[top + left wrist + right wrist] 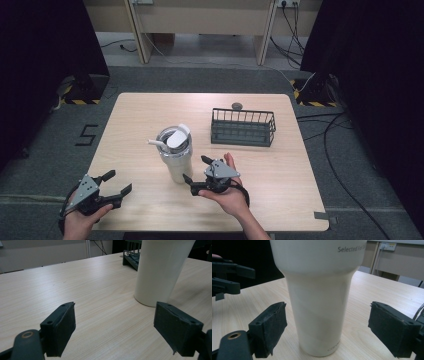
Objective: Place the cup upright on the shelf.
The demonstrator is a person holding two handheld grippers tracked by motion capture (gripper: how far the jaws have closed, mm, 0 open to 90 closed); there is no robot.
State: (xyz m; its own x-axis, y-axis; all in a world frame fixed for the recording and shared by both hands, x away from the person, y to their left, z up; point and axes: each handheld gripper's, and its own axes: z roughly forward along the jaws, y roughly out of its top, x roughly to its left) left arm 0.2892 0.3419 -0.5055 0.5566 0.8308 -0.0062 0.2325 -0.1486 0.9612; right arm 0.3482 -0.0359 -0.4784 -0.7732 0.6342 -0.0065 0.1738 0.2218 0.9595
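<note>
The tall cream steel tumbler (175, 155) with its lidded top stands upright at the table's middle. Your right gripper (196, 176) sits just beside it, jaws spread wide with nothing held; its own view frames the tumbler (319, 297) between them (lettering legible there). Your left gripper (116, 183) hangs wide open too, well apart. Beyond stands a dark wire basket (243, 127).

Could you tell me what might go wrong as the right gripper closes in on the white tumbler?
1. The tumbler is tall and narrows toward its base, so a one-sided push from the open right gripper could tip it.
2. Its lid has a flap standing open beside the straw, so any contents could spill.
3. The open left gripper sits close by on the other side and could bump the tumbler if both move in.
</note>
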